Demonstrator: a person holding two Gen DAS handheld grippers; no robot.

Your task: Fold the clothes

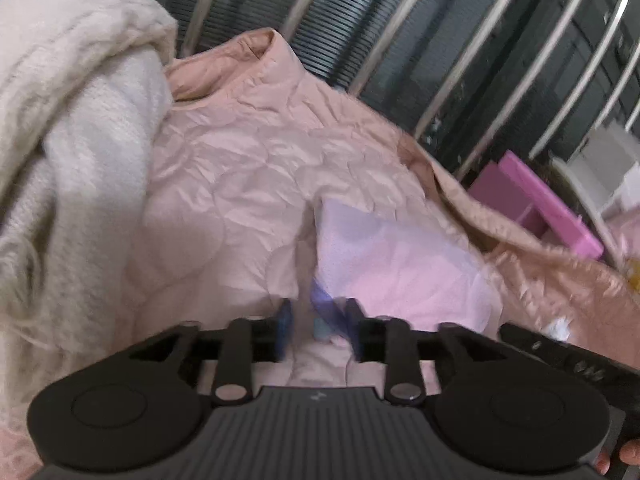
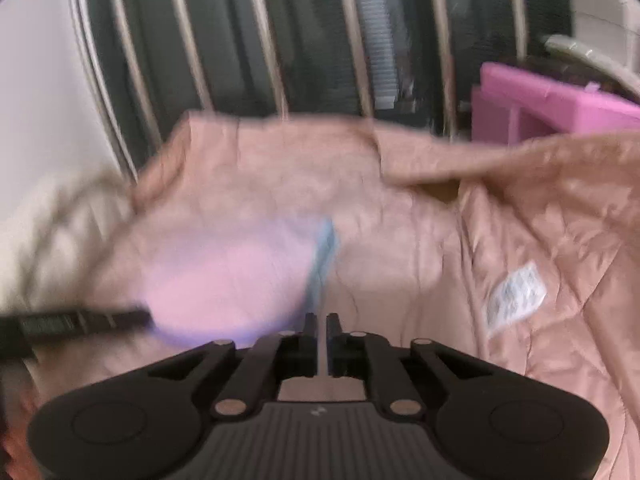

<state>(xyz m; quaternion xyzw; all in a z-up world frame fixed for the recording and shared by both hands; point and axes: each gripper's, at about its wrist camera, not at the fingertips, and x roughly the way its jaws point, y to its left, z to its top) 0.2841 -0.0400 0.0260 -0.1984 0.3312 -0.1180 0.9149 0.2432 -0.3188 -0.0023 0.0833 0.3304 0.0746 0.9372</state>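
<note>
L wrist view: L gripper at 6 o'clock, jaws part-open with a moderate gap, blue pads either side of a blurred purple/teal fabric edge; can't tell if pinching or just straddling. Pale pink-lilac garment at centre toward 4 o'clock, lying flat on pink quilted cover, its near edge running down between the pads. Cream fuzzy blanket heaped from 8 to 11 o'clock, overlapping the cover's edge. Metal rail headboard from 12 to 2 o'clock, dark slatted surface behind. Magenta box at 3 o'clock, beyond the cover's raised hem. Black bar of the other gripper entering at 4 o'clock. Fingertips visible at 5 o'clock corner, on the handle.

R wrist view (heavy motion blur): R gripper at 6 o'clock, jaws narrow, nearly closed, thin light-blue fabric strip running up from the slit toward centre; looks clamped on it. Garment at 8–9 o'clock of centre, blurred pink-lilac patch, blue strip along its edge. Cover fills the mid frame; white care label at 3–4 o'clock. Blanket at 9 o'clock. Headboard across 11–1 o'clock. Box at 2 o'clock. Black bar of the L gripper at 8 o'clock, touching the garment's near-left edge.
</note>
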